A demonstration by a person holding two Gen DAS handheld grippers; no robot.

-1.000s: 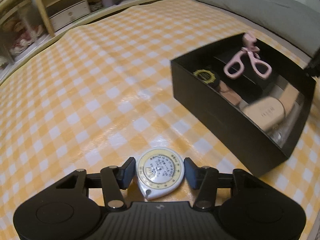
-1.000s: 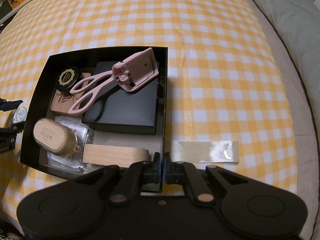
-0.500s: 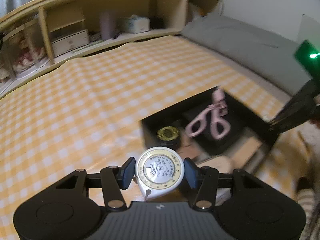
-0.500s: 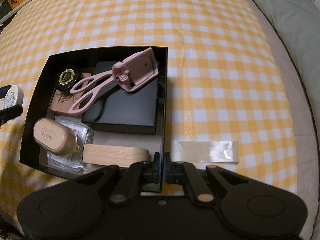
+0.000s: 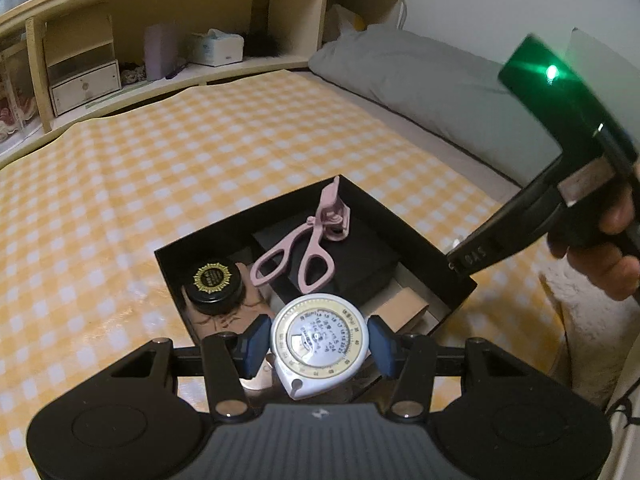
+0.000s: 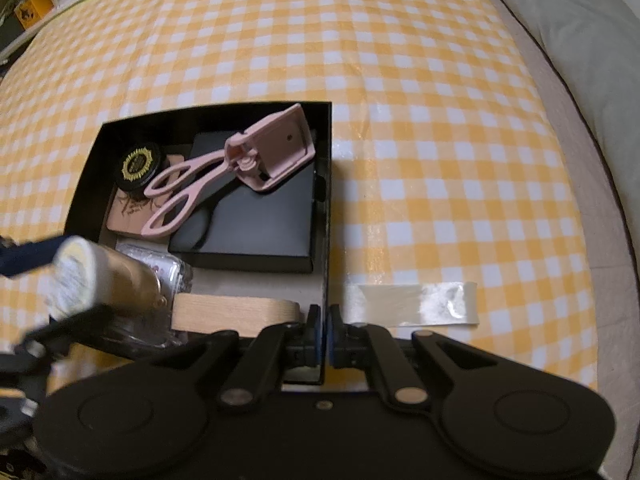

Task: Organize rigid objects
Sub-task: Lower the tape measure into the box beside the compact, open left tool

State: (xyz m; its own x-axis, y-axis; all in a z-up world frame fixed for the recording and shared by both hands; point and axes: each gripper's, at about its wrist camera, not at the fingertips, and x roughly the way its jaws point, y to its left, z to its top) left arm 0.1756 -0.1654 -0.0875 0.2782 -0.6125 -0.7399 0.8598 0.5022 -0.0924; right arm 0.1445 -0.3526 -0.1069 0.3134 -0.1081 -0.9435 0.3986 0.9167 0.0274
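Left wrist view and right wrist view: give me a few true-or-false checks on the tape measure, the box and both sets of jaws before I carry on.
1. The left gripper holds the round white tape measure between its jaws. True.
2. The tape measure lies flat on the checked cloth. False: it is held up over the near end of the black box.
3. The right gripper has its jaws closed on the box wall. True.
4. The pink eyelash curler lies outside the box. False: it is inside, resting on a flat black case.
5. The box is empty. False: it also holds a black jar with a gold emblem and a wooden block.
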